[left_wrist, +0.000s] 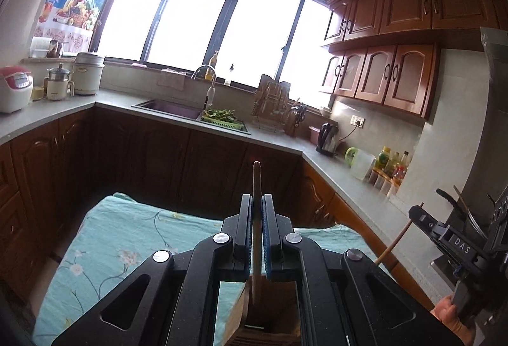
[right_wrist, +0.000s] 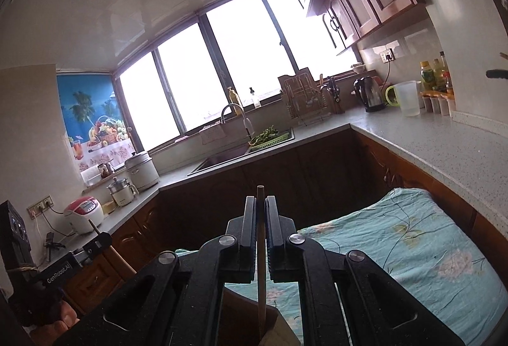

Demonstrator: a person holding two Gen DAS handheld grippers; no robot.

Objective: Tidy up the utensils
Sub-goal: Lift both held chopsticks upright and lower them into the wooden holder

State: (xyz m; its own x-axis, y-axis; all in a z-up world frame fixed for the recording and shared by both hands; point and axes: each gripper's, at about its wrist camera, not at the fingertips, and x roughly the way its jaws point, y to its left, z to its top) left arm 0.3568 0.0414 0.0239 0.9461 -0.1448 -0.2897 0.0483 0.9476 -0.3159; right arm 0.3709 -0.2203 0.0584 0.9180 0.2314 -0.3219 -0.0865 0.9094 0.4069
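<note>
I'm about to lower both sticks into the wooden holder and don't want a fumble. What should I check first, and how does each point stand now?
1. Left claw shut on its wooden utensil: ok, handle runs upright between the fingers.
2. Right claw shut on its chopstick: ok.
3. Left utensil's lower end over the wooden holder: ok, it points into the opening.
4. Chopstick's lower end over the holder: cannot tell; only the holder's edge shows at the bottom of the right view.
5. Claws apart from each other: ok, each shows at the edge of the other's view.
6. Room inside the holder: cannot tell, the claws hide most of it.
</note>
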